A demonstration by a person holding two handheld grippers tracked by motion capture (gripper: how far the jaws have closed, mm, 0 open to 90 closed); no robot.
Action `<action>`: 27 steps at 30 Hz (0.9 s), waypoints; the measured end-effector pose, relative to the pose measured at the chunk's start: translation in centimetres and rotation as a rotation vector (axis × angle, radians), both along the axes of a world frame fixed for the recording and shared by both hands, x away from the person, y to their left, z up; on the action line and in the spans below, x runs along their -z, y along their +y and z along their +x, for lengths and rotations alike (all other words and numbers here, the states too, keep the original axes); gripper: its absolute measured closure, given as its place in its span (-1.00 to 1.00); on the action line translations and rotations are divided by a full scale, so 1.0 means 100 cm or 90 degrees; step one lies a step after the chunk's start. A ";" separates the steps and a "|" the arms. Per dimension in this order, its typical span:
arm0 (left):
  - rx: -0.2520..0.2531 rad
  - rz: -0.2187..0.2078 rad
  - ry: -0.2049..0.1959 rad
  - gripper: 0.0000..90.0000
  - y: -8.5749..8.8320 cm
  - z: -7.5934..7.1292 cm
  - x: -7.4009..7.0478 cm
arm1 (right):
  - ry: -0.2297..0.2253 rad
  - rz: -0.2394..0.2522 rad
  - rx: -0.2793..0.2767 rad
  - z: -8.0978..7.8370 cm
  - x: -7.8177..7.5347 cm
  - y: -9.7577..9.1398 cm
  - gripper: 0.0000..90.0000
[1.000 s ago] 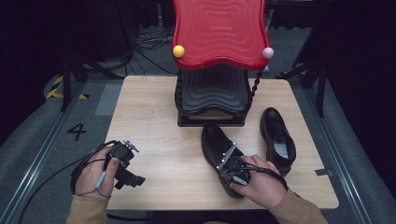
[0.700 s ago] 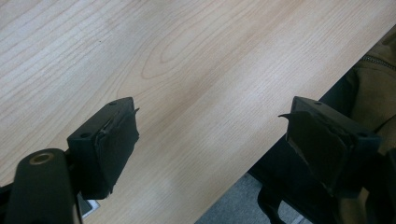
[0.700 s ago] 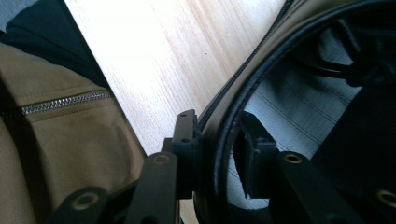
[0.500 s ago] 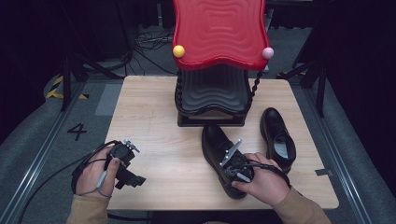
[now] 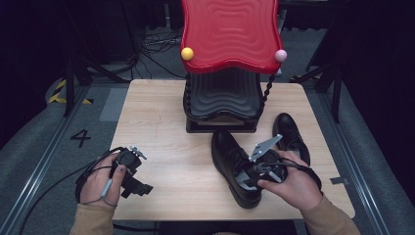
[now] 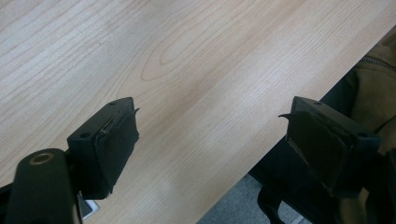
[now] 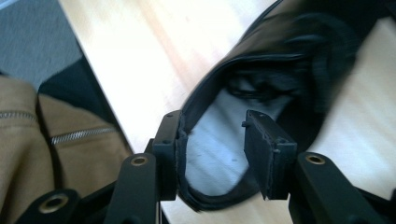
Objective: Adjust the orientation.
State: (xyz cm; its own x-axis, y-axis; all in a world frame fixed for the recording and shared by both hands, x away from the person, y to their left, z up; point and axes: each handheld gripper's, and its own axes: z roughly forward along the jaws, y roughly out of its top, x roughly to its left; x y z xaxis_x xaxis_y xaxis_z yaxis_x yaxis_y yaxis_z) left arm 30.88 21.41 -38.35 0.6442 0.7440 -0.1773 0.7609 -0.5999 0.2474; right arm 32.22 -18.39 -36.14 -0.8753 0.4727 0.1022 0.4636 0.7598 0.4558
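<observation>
Lab or recording studio setup, not a home. Light wood table [image 5: 161, 127] stands alone on grey carpeted floor [image 5: 34, 147] with dark, unlit surroundings. Loose cables [image 5: 151, 41] trail across the floor behind it. Yellow-black hazard tape [image 5: 58, 90] marks the floor at left, and a painted number 4 [image 5: 80, 138] sits beside a floor rail [image 5: 41, 171]. Black stand legs [image 5: 337, 83] are at right. A red wavy-topped prop rack [image 5: 227, 32] sits on the table's far edge. The fixed overhead camera angle fits a data-collection rig.
</observation>
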 end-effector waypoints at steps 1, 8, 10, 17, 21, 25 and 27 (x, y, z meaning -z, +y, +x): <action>-0.001 -0.002 0.000 -0.62 0.000 0.000 0.000 | -0.007 0.009 0.009 0.002 -0.004 -0.006 0.30; 0.003 0.000 0.002 -0.62 -0.002 0.002 0.001 | -0.046 0.047 0.089 0.015 -0.017 -0.044 0.22; 0.004 -0.001 0.001 -0.62 -0.002 0.003 0.001 | -0.047 0.051 0.111 0.019 -0.017 -0.055 0.20; 0.004 -0.002 0.002 -0.62 -0.003 0.004 0.001 | -0.040 0.050 0.183 0.032 -0.015 -0.084 0.17; 0.006 0.000 0.001 -0.62 -0.004 0.005 0.000 | -0.024 0.032 0.220 0.038 -0.009 -0.099 0.15; 0.006 0.002 0.001 -0.62 -0.004 0.005 0.001 | -0.005 0.003 0.258 0.044 -0.003 -0.112 0.13; 0.009 0.000 0.001 -0.62 -0.004 0.006 0.001 | 0.005 -0.011 0.271 0.047 0.001 -0.117 0.13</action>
State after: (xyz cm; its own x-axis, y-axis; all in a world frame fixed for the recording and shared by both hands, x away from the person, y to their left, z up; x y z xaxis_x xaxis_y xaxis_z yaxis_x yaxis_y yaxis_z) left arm 31.45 21.03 -38.45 0.6549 0.7344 -0.1783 0.7524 -0.6112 0.2456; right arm 36.92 -30.10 -36.26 -0.6007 0.7937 0.0962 0.7408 0.5074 0.4402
